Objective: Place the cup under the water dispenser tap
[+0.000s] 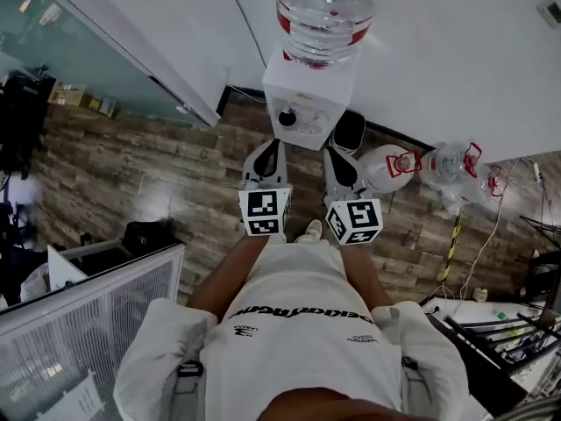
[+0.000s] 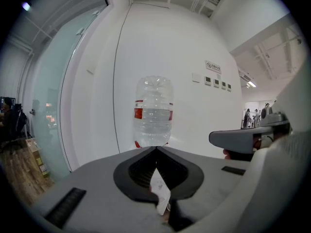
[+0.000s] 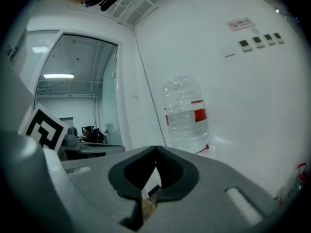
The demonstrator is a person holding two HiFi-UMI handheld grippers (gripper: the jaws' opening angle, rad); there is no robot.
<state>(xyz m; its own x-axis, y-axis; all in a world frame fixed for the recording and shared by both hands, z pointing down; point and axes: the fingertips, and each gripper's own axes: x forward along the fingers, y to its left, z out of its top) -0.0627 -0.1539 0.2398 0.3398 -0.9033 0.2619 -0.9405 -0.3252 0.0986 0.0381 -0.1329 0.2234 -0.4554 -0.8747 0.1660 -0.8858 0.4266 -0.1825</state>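
The white water dispenser [image 1: 302, 103] stands against the wall with a clear water bottle [image 1: 323, 16] upside down on top. A round black knob shows on its front. I see no cup in any view. My left gripper [image 1: 268, 147] and right gripper [image 1: 337, 158] hang side by side just in front of the dispenser, pointing at it. In the left gripper view the jaws meet at their tips [image 2: 156, 148] with nothing between them, and the bottle [image 2: 153, 111] rises behind. In the right gripper view the jaws [image 3: 155, 148] are likewise shut and empty, with the bottle [image 3: 187, 115] beyond.
Two empty large water bottles [image 1: 394, 165] [image 1: 451, 169] lie on the wood floor to the right of the dispenser. A black object [image 1: 349, 132] sits beside the dispenser's base. A glass partition [image 1: 79, 42] runs along the left, and a white wire rack [image 1: 96, 314] stands at the lower left.
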